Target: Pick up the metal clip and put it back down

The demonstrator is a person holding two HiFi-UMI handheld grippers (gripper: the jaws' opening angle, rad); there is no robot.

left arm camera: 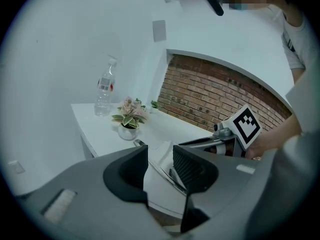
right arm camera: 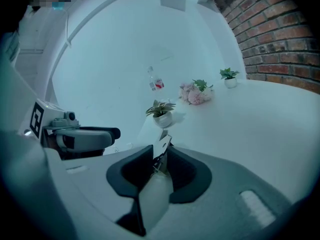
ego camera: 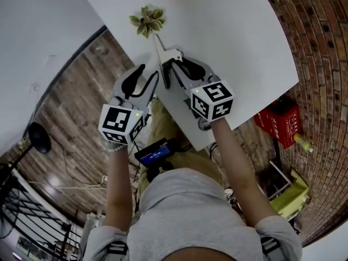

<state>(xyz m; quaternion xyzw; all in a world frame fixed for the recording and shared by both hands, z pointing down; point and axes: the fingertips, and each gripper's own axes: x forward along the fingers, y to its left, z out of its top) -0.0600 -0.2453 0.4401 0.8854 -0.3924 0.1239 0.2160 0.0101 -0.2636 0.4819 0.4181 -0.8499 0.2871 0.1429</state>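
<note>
I'm at the grasp step. The right gripper (right arm camera: 160,150) has its jaws pinched on the metal clip (right arm camera: 162,145), whose bright plate stands upright in the narrow gap between the pads. From the head view, the clip sits near the left edge of the white tabletop (ego camera: 234,31), on my side of the small potted plant (ego camera: 147,20), with the right gripper reaching over it at a downward slant. I can't tell whether the clip still rests on the tabletop or is already a touch clear of it. The left gripper (left arm camera: 160,149) hangs beside the tabletop's edge with its jaws apart and nothing held; through the gap I see only the tabletop and a thin metal strip lying beyond. My judgement is that the pick-up is barely begun. Next I need a steady lift straight up with the pinch kept firm, since the plate is thin and could twist or slip. After that comes a gentle lowering back to the same spot before I let the jaws part.
</note>
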